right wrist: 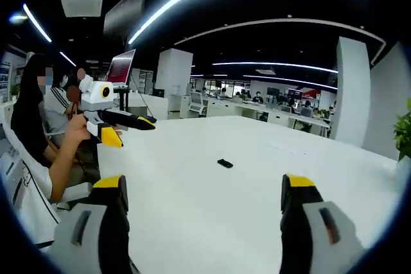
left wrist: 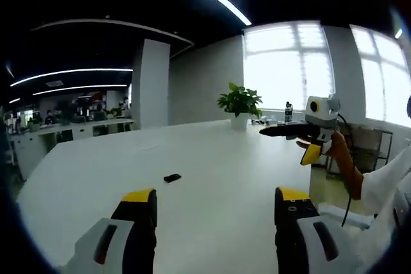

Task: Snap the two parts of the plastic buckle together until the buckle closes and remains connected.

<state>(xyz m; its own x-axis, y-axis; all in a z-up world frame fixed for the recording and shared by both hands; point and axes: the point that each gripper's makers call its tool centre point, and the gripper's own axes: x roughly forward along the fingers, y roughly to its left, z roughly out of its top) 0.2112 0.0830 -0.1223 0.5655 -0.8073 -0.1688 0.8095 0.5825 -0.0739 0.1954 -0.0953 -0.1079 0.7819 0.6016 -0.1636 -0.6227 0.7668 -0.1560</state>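
Note:
A small black buckle (left wrist: 172,177) lies on the white table (left wrist: 218,158), well ahead of my left gripper (left wrist: 215,197), whose yellow-tipped jaws stand wide apart with nothing between them. The same buckle (right wrist: 225,163) lies in front of my right gripper (right wrist: 203,184), which is open and empty too. At this distance I cannot tell whether the buckle is one piece or two joined. Each gripper also shows in the other's view, held in the air off the table's side: the right gripper (left wrist: 289,142) and the left gripper (right wrist: 131,131).
A potted plant (left wrist: 239,102) and a dark bottle (left wrist: 288,111) stand at the table's far edge by the windows. A person (right wrist: 38,113) sits at the table's left side in the right gripper view. Office desks (right wrist: 282,117) fill the background.

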